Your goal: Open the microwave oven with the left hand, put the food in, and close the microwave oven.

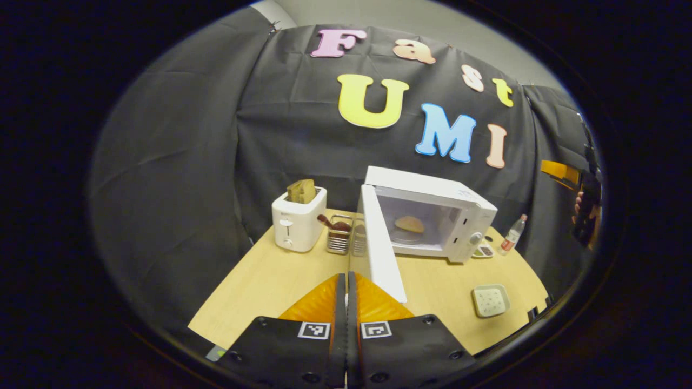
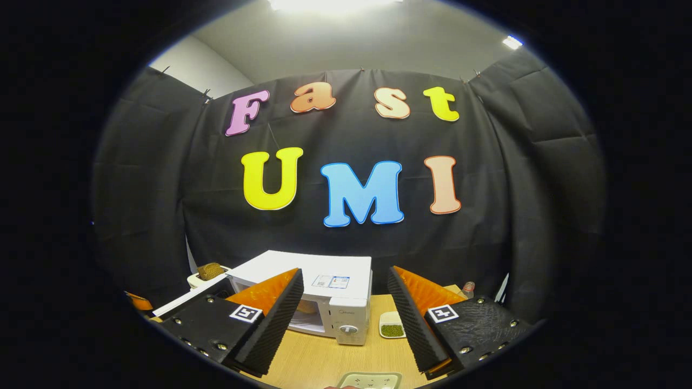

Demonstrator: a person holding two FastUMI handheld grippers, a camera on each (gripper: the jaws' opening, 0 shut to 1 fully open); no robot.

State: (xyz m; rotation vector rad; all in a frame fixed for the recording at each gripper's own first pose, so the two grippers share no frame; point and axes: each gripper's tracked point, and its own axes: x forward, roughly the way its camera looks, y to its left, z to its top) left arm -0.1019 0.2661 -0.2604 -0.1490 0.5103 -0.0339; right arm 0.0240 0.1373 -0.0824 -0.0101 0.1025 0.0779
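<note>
Left gripper view: gripper closed (holding nothing).

the microwave is white, on a pale wood-grain table. left of it stands a white toaster; right of it, a clear bottle with a red label.

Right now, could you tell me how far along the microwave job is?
Done: the microwave door stands open and the food sits inside on the turntable. In hand: nothing; the left gripper has its jaws shut and empty just short of the door's edge, and the right gripper is open and empty. Left: swing the door closed.
</note>
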